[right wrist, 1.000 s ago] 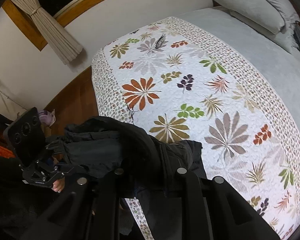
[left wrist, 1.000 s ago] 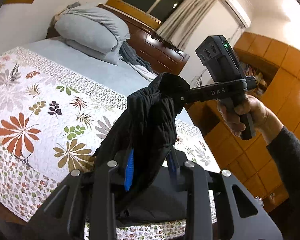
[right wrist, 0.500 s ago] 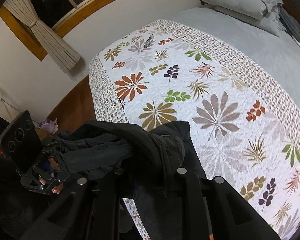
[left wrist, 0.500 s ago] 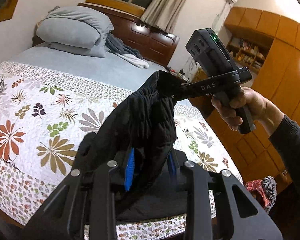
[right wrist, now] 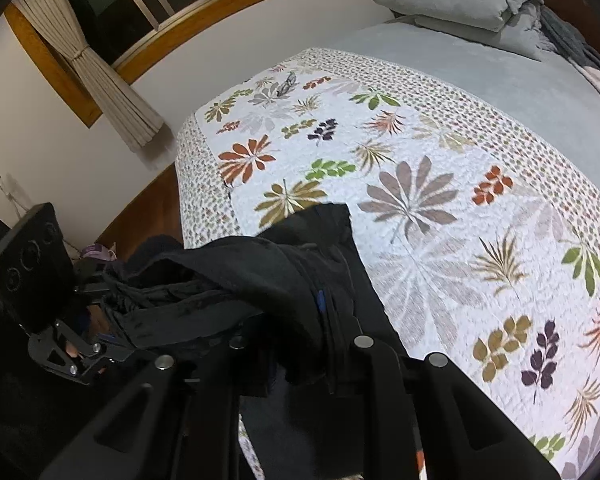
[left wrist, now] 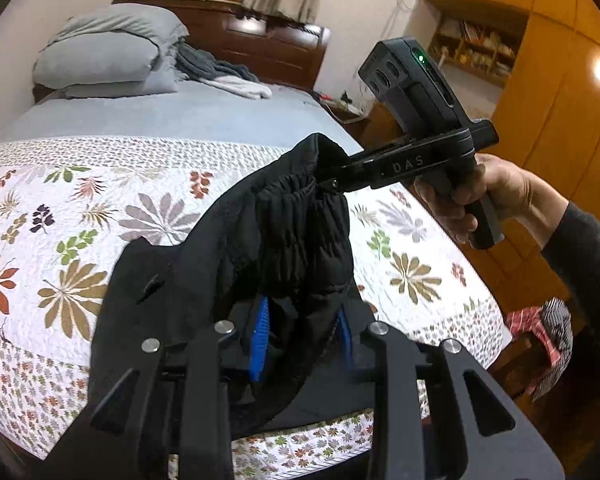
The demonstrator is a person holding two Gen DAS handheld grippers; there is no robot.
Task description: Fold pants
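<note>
Black pants (left wrist: 284, 240) with a gathered elastic waistband hang in the air over the foot of the bed. My left gripper (left wrist: 300, 332) is shut on the pants' waist, its blue pads showing beside the cloth. My right gripper (left wrist: 332, 172), seen in the left wrist view, is shut on the other end of the waistband, held a little higher. In the right wrist view the pants (right wrist: 240, 280) stretch from my right gripper (right wrist: 300, 320) to the left gripper (right wrist: 112, 320) at the left edge. The legs drape down onto the quilt.
A bed with a white leaf-print quilt (right wrist: 420, 184) and grey sheet (left wrist: 180, 112) lies under the pants. Grey pillows (left wrist: 108, 52) and loose clothes (left wrist: 220, 72) sit by the wooden headboard. A wooden wardrobe (left wrist: 560, 100) stands right; a red checked cloth (left wrist: 540, 328) hangs there.
Both grippers have carried the pants further over the bed and turned; the waistband hangs more spread between them, and more of the quilt shows beneath.
</note>
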